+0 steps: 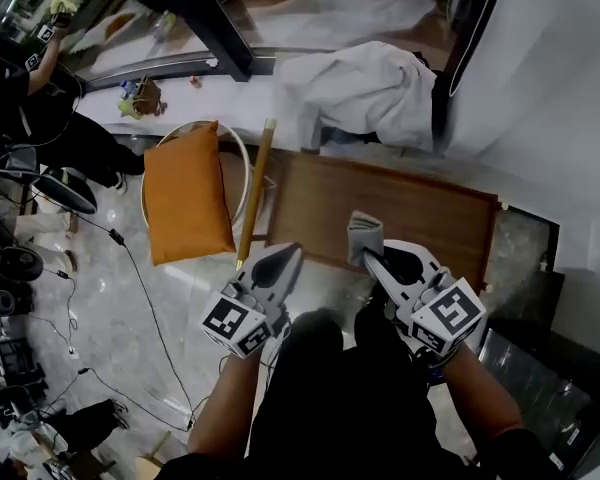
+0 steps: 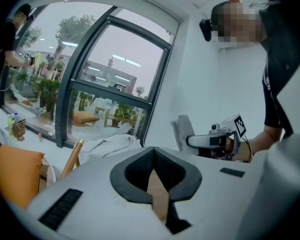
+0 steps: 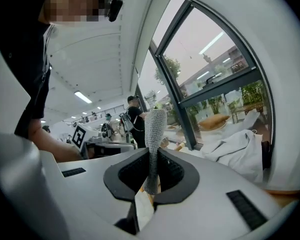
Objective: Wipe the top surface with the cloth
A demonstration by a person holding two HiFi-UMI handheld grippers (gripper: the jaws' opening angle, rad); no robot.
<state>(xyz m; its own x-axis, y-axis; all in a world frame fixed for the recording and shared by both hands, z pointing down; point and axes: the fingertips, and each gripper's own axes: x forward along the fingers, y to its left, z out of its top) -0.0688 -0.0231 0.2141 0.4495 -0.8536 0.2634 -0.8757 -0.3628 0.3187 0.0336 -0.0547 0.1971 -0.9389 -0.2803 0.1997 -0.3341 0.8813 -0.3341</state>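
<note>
Right gripper (image 1: 369,256) is clamped on the folded grey cloth (image 1: 364,232); in the right gripper view the cloth (image 3: 154,134) stands up out of the closed jaws. From the head view it sits over the near edge of the wooden table top (image 1: 410,213); I can't tell if it touches the wood. Left gripper (image 1: 288,255) has its jaws together with nothing between them, and hangs just off the table's near left corner. An orange cushion (image 1: 185,196) and a wooden stick (image 1: 256,190) are to the left, and a white sheet (image 1: 365,88) is bunched beyond the far edge.
</note>
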